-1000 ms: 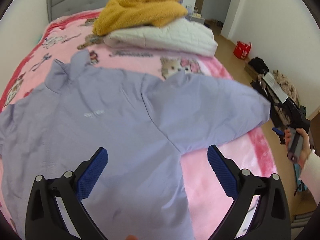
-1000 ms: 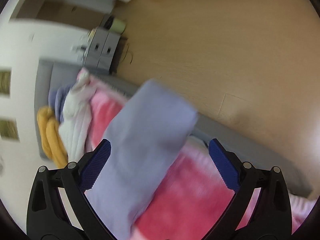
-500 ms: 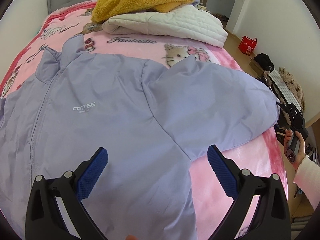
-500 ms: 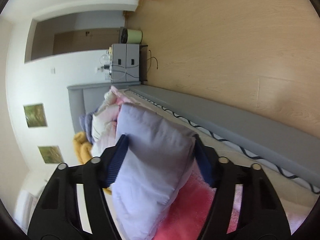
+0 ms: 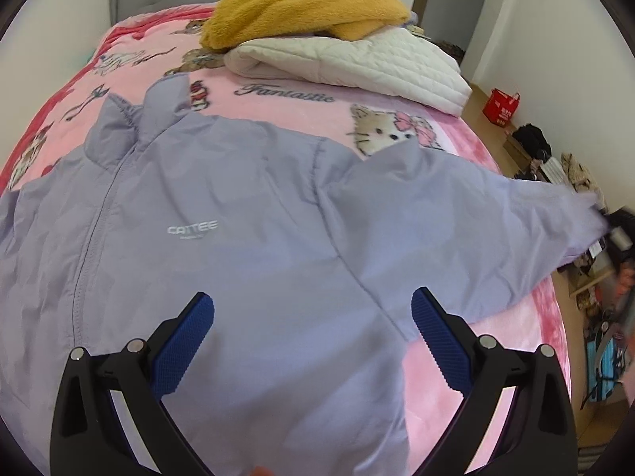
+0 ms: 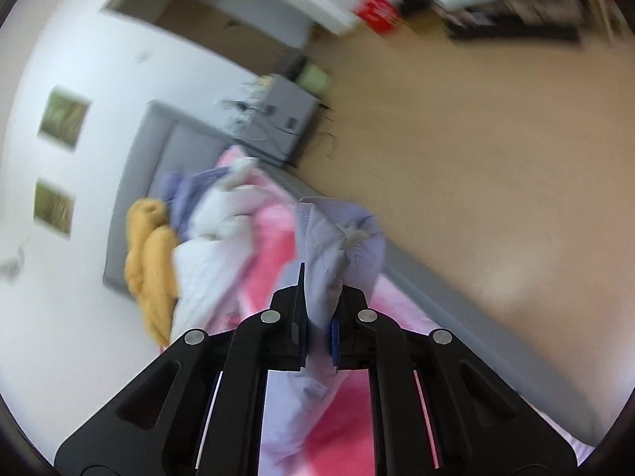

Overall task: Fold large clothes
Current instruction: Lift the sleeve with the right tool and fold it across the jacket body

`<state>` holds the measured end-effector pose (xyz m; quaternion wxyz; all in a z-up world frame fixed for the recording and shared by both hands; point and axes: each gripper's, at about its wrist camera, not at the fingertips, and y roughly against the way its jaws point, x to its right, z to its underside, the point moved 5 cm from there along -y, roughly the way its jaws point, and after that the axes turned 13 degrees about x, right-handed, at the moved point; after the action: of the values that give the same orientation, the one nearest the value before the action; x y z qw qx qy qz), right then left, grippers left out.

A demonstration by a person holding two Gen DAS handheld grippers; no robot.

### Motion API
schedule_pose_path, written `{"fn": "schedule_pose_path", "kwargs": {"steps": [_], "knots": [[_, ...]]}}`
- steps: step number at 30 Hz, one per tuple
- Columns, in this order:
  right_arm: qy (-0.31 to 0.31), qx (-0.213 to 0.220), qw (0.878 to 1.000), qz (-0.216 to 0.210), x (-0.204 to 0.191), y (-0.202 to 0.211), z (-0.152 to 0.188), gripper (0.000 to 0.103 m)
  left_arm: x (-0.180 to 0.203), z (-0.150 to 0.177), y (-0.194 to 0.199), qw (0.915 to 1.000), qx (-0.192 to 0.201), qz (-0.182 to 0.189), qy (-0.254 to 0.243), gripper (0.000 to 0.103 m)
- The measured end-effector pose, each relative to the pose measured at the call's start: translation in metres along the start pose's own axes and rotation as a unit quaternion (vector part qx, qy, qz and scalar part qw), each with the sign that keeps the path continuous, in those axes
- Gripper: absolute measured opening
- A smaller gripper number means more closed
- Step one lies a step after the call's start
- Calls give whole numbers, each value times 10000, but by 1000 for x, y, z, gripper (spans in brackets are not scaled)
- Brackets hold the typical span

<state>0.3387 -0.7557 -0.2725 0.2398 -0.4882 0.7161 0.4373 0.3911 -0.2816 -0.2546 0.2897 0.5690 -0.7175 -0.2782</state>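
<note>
One sleeve cuff [image 6: 341, 246] pinched in right gripper [image 6: 317, 331] past bed edge [image 6: 416, 277]

The left gripper [image 5: 313, 341] is held with its blue-padded jaws spread wide — nothing between them, angled steeply downward. The right gripper [image 6: 319, 317] is clamped shut on gathered cloth — pads pressed in.

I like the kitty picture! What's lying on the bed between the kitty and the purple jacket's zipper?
Only the purple jacket itself: its chest and shoulder, seen in the left wrist view.
</note>
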Motion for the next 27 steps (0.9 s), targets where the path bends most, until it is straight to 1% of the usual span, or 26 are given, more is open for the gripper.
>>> {"fn": "schedule_pose_path", "kwargs": {"steps": [2,3,4,5,7,8,9,10,11,12,13,14,15,17,18,19,20,21,22,23,24,25,26,27], "knots": [[442,46,9985,-304,-52,18,-3,7,-13,3,-4,9999,-45,-24,133,98],[938,39,9940,-559,-98,30,1,7,-18,5,-4,9998,-46,-27,185,98],[1194,27,9903,-708,-121,39,6,7,-23,6,-3,9997,-22,-25,226,98],[1623,-42,9821,-960,-163,48,17,7,-32,6,-1,9995,28,-22,301,98],[2094,-116,9682,-1367,-217,61,39,7,-45,9,1,9992,86,-9,383,98],[2355,-217,9572,-1667,-254,68,58,7,-52,9,2,9991,87,11,406,98],[2483,-285,9506,-1839,-275,71,71,7,-59,10,1,9992,76,24,401,98],[2634,-413,9416,-2060,-300,75,90,7,-69,11,2,9993,80,30,351,98],[2797,-568,9294,-2342,-331,79,116,7,-79,11,5,9995,117,28,283,98],[2870,-660,9213,-2538,-349,82,133,7,-87,11,7,9996,150,24,233,98],[2968,-803,9097,-2792,-374,86,159,7,-100,11,11,9996,220,15,159,98],[3023,-869,9027,-2937,-391,88,176,7,-111,12,14,9996,264,6,121,98],[3060,-1070,8901,-3203,-418,89,209,7,-123,14,17,9995,288,0,110,98],[3142,-1343,8734,-3470,-450,89,258,7,-155,20,23,9995,245,14,181,98],[3173,-1450,8681,-3532,-462,87,279,7,-169,24,26,9994,222,81,244,98],[3238,-1596,8627,-3543,-475,82,307,7,-186,28,30,9990,206,193,353,98],[3334,-1740,8571,-3520,-485,77,337,7,-203,31,35,9983,229,301,446,98],[3423,-1831,8525,-3501,-489,72,358,7,-219,35,44,9976,307,376,496,98],[3527,-1949,8477,-3450,-495,69,383,7,-229,38,50,9975,365,352,488,98],[3639,-2051,8463,-3306,-498,61,405,7,-245,43,59,9981,418,193,417,98],[3813,-2154,8424,-3141,-503,52,439,7,-255,47,64,9986,405,-3,341,98],[3957,-2188,8361,-3107,-505,47,460,7,-271,53,72,9987,347,-238,298,98],[4061,-2200,8318,-3080,-506,44,476,7,-287,58,83,9983,335,-284,386,98],[4278,-2318,8183,-3059,-509,41,508,7,-297,61,90,9979,337,-270,475,98]]}}
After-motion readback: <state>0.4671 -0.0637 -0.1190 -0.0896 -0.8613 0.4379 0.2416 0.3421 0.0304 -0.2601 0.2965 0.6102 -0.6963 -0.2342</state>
